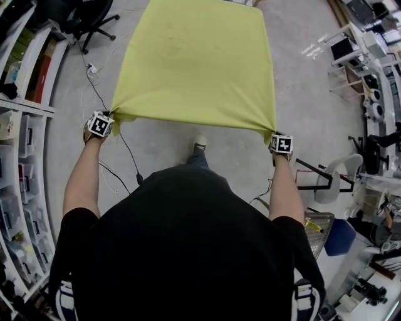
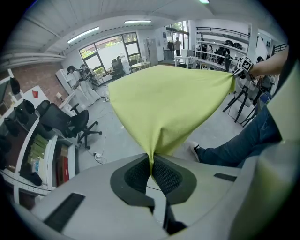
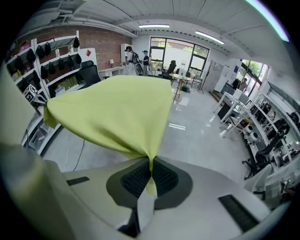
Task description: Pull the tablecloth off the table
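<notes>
A yellow-green tablecloth (image 1: pixel 197 59) stretches out in front of me, spread wide and hanging above the grey floor. My left gripper (image 1: pixel 105 120) is shut on its near left corner, my right gripper (image 1: pixel 277 139) on its near right corner. In the left gripper view the tablecloth (image 2: pixel 166 103) bunches into a pinch between the black pads (image 2: pixel 166 174) of the left gripper (image 2: pixel 151 169). The right gripper view shows the tablecloth (image 3: pixel 117 112) pinched the same way in the right gripper (image 3: pixel 151 171), with a small tip poking out behind the pads (image 3: pixel 137 178). The table itself is hidden or out of view.
White shelving (image 1: pixel 19 163) runs along the left. A black office chair (image 1: pixel 88 19) stands at the back left, and a black cable (image 1: pixel 128 157) lies on the floor. Desks with equipment (image 1: pixel 369 75) and a white stool (image 1: pixel 332 178) fill the right side. My shoe (image 1: pixel 200 143) is below the cloth's edge.
</notes>
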